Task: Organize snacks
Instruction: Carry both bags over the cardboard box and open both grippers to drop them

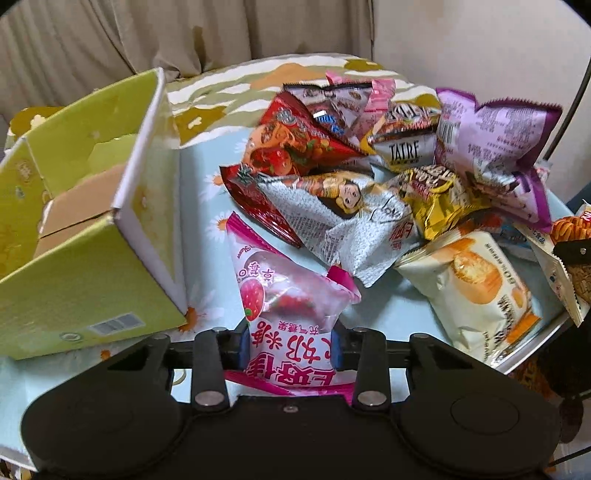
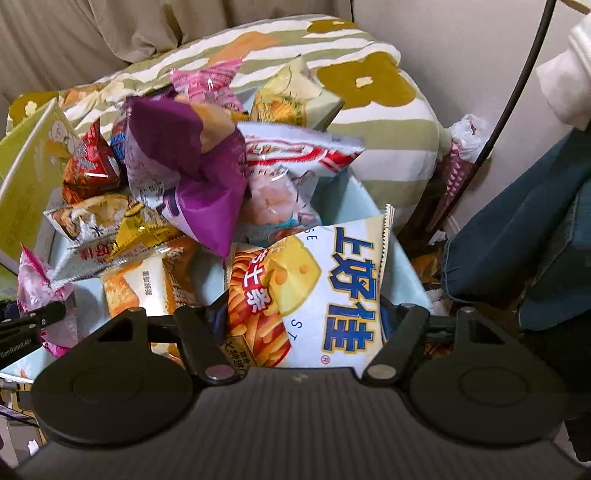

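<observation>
My left gripper (image 1: 289,347) is shut on a pink strawberry snack bag (image 1: 284,295), just right of an open green cardboard box (image 1: 85,236). The box's opening shows brown flaps inside. A pile of snack bags (image 1: 388,173) lies on the light blue table (image 1: 199,173) further right: red, silver, yellow, purple and a cream pastry bag (image 1: 476,288). My right gripper (image 2: 299,317) is shut on a white and yellow cheese-stick bag (image 2: 314,291) at the table's right edge. In the right wrist view the pile includes a purple bag (image 2: 192,173), and the box's wall (image 2: 26,184) shows at far left.
A flowered green and white cushion (image 2: 369,103) lies behind the table. Beige curtains (image 1: 147,33) hang at the back. A black cable (image 2: 517,85) runs down the right wall. Dark blue cloth (image 2: 524,236) lies at the right.
</observation>
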Motion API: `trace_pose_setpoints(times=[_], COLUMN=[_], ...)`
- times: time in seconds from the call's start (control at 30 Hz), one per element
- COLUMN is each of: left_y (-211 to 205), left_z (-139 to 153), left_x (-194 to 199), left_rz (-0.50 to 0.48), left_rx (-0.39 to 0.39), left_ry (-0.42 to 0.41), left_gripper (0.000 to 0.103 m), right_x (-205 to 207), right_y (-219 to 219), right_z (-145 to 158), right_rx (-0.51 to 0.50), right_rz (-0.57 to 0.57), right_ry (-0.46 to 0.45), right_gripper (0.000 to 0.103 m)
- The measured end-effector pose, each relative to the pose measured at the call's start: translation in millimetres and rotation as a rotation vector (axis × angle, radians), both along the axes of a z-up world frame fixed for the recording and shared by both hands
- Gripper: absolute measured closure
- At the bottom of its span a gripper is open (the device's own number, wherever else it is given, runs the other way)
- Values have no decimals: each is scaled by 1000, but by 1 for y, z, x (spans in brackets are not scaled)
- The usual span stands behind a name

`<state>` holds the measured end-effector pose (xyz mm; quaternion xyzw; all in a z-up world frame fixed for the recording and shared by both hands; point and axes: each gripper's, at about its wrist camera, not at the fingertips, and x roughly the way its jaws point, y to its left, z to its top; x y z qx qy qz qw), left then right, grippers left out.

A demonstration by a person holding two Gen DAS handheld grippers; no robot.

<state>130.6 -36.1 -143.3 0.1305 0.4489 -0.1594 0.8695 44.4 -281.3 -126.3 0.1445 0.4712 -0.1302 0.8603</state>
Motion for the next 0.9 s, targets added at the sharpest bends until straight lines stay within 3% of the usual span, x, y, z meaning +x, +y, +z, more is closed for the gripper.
trace_pose_setpoints(times=[0.37, 0.63, 0.9], left_y=[7, 13, 42], left_z=[56, 87, 119], left_x=[-27, -36, -19], left_rz=[113, 188, 245], left_rx=[-52, -88, -105], left_ry=[-94, -160, -233], left_gripper=[61, 61, 61], right_x=[-16, -5, 34], right_y=[-3, 29, 86], right_z=[50, 74, 96], right_rx=[-39, -22, -9], right_rz=[65, 252, 423], right_ry=[-73, -138, -203], right_gripper=[17, 17, 17])
